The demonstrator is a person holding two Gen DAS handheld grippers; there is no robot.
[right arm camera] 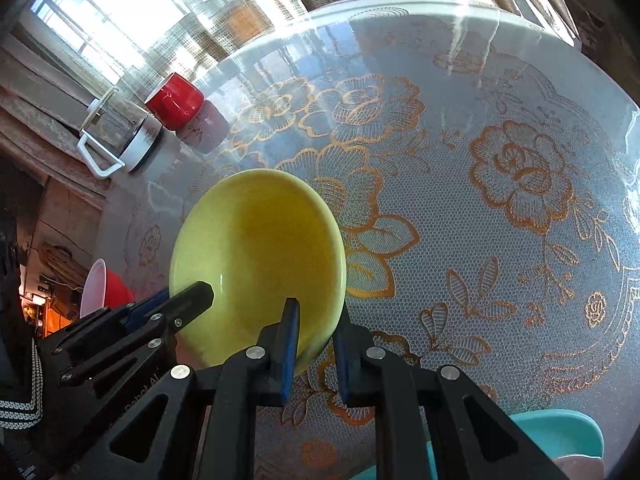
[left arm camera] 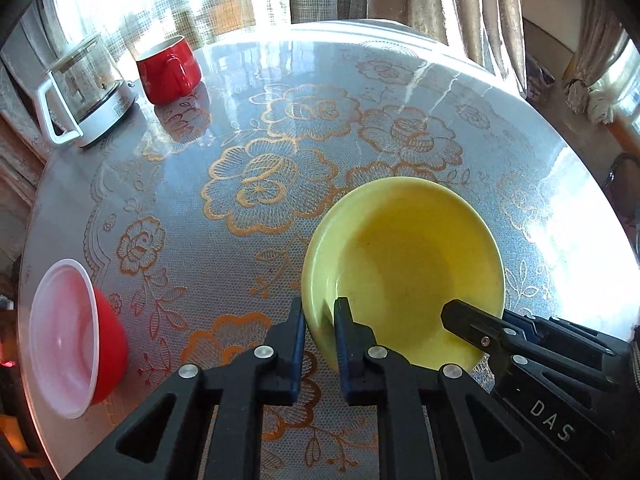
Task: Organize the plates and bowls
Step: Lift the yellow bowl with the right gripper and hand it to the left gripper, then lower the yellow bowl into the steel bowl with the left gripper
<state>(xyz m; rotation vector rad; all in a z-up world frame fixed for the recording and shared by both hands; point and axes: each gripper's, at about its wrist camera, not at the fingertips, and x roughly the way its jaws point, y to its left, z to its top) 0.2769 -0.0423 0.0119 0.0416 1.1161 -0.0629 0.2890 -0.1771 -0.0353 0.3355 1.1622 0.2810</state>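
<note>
A yellow bowl sits over the round table's lace-patterned top. My left gripper is shut on the bowl's near left rim, one blue pad inside the wall and one outside. My right gripper comes in from the right and clamps the bowl's opposite rim. In the right wrist view the yellow bowl has its near right rim pinched in my right gripper, while my left gripper holds the left rim. I cannot tell whether the bowl rests on the table or hangs just above it.
A red bowl with a pale inside lies at the table's left edge. A red mug and a glass carafe stand at the far left. A teal dish and a pinkish one sit at the near right.
</note>
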